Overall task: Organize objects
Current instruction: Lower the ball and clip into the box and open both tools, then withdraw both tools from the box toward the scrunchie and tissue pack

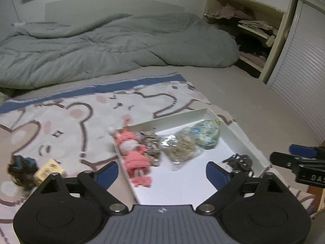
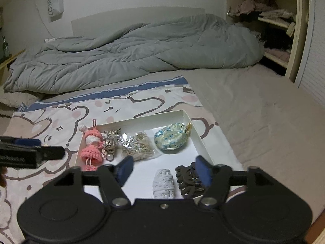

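Left gripper (image 1: 162,170) hovering with jaws wide and nothing between them; right gripper (image 2: 163,171) likewise spread, empty, above the near end of the white tray (image 2: 192,122). Still outside the tray, on the cartoon blanket (image 1: 61,122): a yellow packet (image 1: 49,169) and a dark fuzzy item (image 1: 21,167), touching each other, at about nine o'clock from the left jaws; packet's long axis apparently running from seven toward one o'clock, though blurred. Left hand judged clearly nearer; a swing toward nine o'clock probably called for next. Already in the tray: pink crochet doll (image 2: 91,146), floral pouch (image 2: 171,136), bagged beads (image 2: 138,145), white bundle (image 2: 163,184), dark claw clip (image 2: 187,180) at the right jaws' four o'clock.
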`<control>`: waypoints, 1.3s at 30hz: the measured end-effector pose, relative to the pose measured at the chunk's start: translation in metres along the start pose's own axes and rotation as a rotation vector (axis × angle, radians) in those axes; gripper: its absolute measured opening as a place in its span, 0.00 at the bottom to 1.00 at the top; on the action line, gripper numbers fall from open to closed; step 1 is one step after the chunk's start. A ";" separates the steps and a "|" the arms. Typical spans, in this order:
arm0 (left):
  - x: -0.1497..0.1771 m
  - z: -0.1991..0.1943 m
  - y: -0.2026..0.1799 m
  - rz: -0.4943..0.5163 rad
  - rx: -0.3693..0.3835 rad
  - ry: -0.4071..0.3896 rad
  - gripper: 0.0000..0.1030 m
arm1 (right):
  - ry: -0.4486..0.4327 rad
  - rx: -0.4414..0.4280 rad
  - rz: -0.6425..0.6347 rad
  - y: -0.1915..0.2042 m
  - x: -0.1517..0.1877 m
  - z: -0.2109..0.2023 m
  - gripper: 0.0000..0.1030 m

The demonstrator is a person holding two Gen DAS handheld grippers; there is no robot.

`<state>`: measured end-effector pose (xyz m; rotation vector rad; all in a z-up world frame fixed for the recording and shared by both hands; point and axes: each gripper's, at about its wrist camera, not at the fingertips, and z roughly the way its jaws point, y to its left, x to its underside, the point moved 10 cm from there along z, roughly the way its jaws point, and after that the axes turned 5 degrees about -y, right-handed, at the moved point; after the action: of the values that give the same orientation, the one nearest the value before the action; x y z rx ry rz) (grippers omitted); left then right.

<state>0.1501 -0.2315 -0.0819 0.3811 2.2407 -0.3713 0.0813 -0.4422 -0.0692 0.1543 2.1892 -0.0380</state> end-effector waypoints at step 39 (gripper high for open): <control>0.007 -0.036 0.128 -0.049 -0.119 -0.081 1.00 | -0.037 -0.044 -0.009 0.088 0.002 0.027 1.00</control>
<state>0.1711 -0.1001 -0.0825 0.2445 2.1840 -0.2731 0.1135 -0.3572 -0.0840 0.1176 2.1525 0.0021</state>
